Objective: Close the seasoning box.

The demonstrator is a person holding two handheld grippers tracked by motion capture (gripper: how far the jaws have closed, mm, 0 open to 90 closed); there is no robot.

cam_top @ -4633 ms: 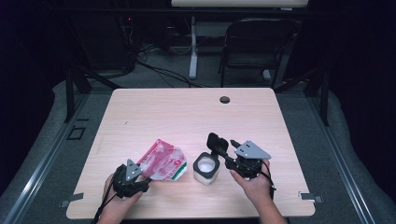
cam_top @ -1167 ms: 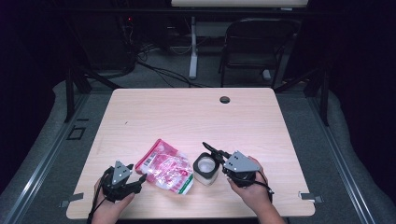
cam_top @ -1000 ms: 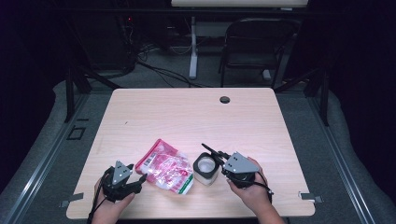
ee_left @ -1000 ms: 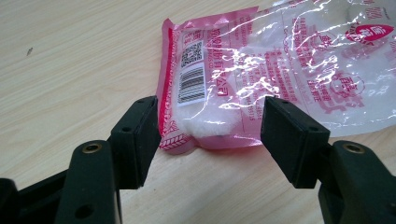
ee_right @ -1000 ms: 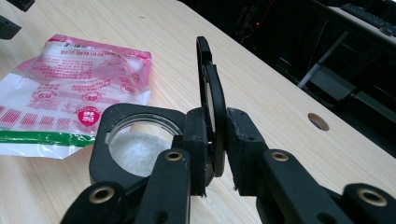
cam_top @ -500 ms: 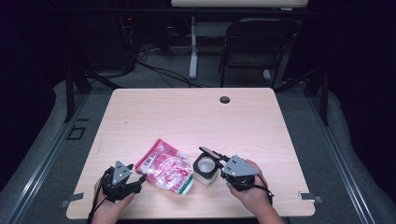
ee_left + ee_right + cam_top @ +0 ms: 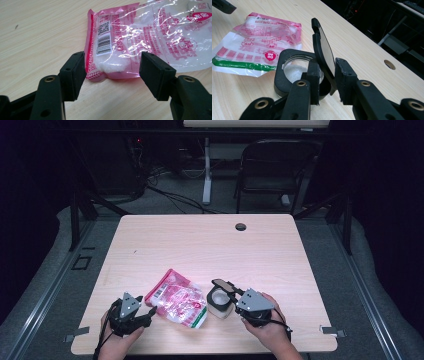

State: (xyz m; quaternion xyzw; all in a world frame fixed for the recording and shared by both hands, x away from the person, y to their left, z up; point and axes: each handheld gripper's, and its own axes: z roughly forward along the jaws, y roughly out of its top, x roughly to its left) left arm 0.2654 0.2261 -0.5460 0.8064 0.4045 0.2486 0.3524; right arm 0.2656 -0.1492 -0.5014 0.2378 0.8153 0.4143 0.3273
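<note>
A pink and clear plastic bag [image 7: 177, 297] of white granules lies flat near the table's front edge. My left gripper [image 7: 149, 311] stands open at its lower left end. In the left gripper view the bag's barcode corner [image 7: 110, 50] lies between the pads [image 7: 75, 71] without being pressed. Right of the bag stands a small jar [image 7: 219, 306] with a black rim [image 7: 279, 75] and white granules inside. Its hinged black lid [image 7: 323, 47] is raised between the jaws of my right gripper [image 7: 327, 64], which have just been opening. A gap shows beside the lid.
The light wooden table [image 7: 200, 245] has a round cable hole [image 7: 241, 226] at the back middle. A dark chair [image 7: 275, 165] and desk legs stand on the floor beyond. A jaw of the other gripper [image 7: 222, 6] shows at the top left of the right gripper view.
The bag has dropped flat and my left gripper has pulled back from it. The right gripper has sunk beside the jar, and the lid has tipped slightly lower over the jar.
</note>
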